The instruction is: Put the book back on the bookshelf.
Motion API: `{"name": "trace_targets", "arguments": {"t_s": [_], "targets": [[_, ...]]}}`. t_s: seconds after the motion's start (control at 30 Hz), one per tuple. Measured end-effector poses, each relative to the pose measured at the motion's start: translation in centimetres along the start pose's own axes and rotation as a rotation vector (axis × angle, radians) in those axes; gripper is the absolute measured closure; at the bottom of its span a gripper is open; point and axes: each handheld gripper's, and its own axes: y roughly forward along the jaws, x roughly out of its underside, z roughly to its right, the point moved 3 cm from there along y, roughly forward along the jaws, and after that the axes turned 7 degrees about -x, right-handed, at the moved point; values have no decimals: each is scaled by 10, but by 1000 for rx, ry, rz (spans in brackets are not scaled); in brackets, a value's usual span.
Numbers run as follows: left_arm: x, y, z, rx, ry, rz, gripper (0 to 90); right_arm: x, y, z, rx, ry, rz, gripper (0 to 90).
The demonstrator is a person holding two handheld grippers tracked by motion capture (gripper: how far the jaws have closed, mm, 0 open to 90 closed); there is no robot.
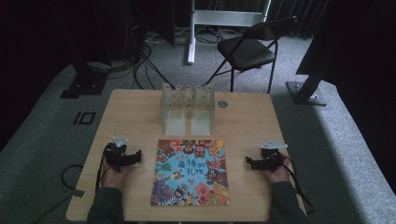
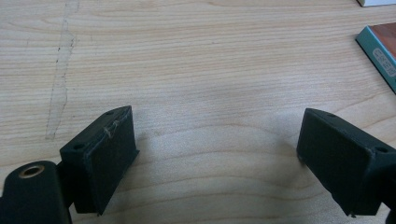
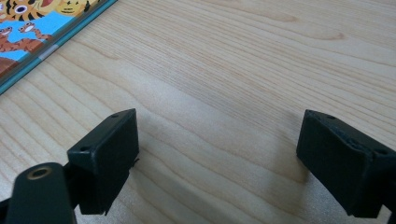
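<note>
The picture book [image 1: 191, 173] lies flat at the table's [image 1: 243, 121] near edge between the left gripper [image 1: 135, 157] and right gripper [image 1: 249, 162], both spread and empty, its title too small to read.

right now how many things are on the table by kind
picture book: 1, lying flat in the middle
clear slotted rack: 1, standing at the far edge
small round disc: 1, right of the rack
claws: 2, left claw and right claw, both open, resting either side of the book
total: 5
</note>
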Motion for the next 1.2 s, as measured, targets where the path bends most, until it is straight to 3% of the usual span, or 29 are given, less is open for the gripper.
{"name": "trace_targets", "arguments": {"t_s": [0.53, 1.0, 1.2], "targets": [[0, 0, -1, -10, -12, 1, 138, 0, 0, -1, -5, -6, -2, 125], [1, -1, -2, 4, 6, 2, 142, 0, 0, -1, -7, -8, -2, 127], [0, -3, 1, 18, 19, 14, 224, 0, -3, -5, -8, -12, 5, 211]]}}
